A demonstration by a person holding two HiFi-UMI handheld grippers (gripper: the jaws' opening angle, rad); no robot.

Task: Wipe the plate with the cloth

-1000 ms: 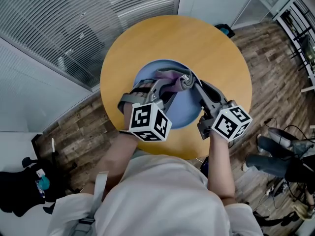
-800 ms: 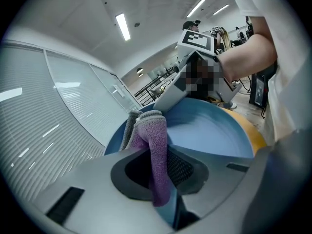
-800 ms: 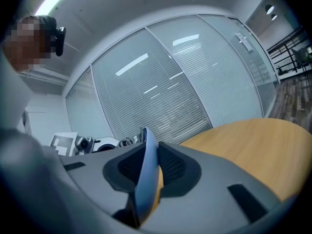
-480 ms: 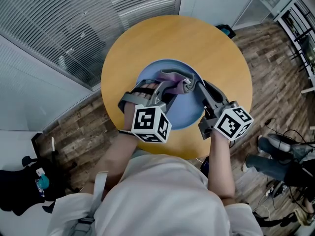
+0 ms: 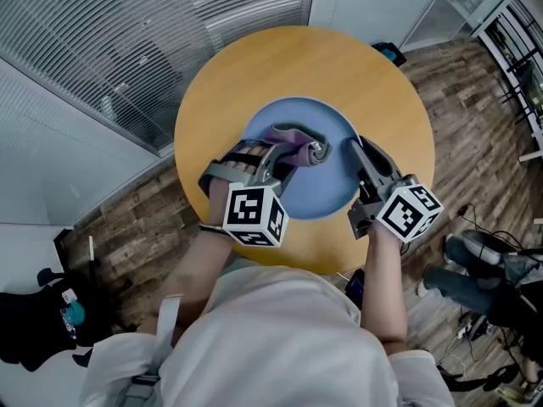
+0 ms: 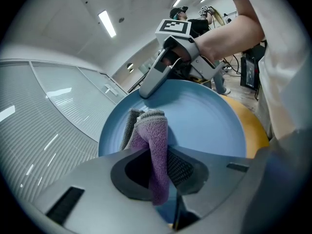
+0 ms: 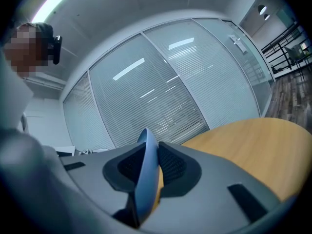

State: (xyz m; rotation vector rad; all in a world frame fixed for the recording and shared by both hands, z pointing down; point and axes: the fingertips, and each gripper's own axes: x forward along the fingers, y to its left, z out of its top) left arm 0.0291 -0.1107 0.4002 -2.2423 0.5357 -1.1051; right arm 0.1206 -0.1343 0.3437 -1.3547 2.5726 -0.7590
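Note:
A blue plate [image 5: 327, 185] is held tilted above the round wooden table [image 5: 246, 66]. My right gripper [image 5: 356, 148] is shut on its right rim; in the right gripper view the plate's edge [image 7: 146, 174] runs between the jaws. My left gripper [image 5: 288, 155] is shut on a purple and grey cloth [image 5: 299, 142] that lies against the plate's upper face. In the left gripper view the cloth [image 6: 152, 145] hangs between the jaws over the plate [image 6: 204, 126], and the right gripper [image 6: 146, 91] grips the far rim.
The table's far half [image 5: 305, 58] lies beyond the plate. A glass wall with blinds [image 5: 127, 49] stands to the left. Wood floor [image 5: 475, 108] with cables and dark bags [image 5: 492, 278] is at the right.
The plate has shifted slightly up and right with the right gripper. The cloth, in the left gripper, has slid down and left across the plate's face.

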